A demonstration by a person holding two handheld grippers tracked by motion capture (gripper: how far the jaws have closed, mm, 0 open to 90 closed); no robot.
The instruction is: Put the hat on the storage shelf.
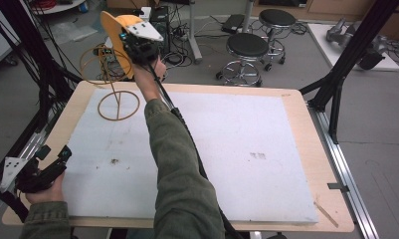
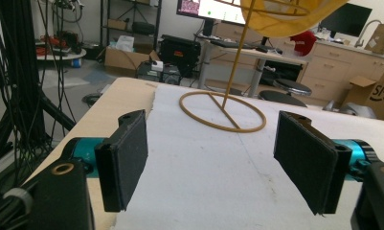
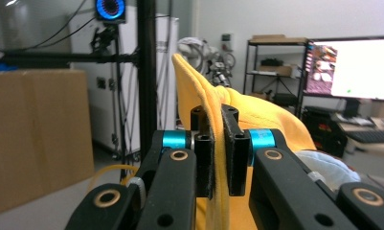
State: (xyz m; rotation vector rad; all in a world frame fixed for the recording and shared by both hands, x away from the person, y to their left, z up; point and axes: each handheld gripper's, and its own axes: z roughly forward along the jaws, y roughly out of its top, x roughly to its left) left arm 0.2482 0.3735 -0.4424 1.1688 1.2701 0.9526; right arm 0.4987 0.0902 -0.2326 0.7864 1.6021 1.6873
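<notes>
A yellow cap hangs in the air over the table's far left corner, pinched by its fabric in my right gripper, which is shut on it. In the right gripper view the cloth sits squeezed between the two black pads of that gripper. Just beside the cap stands a tan wire stand with a ring base and an upper hoop. My left gripper rests near the table's front left corner. In its own view the left gripper is open and holds nothing, facing the stand's base ring, with the cap above.
A white foam board covers most of the wooden table. Black frame posts stand at both sides. Two stools and cables lie on the floor beyond the far edge.
</notes>
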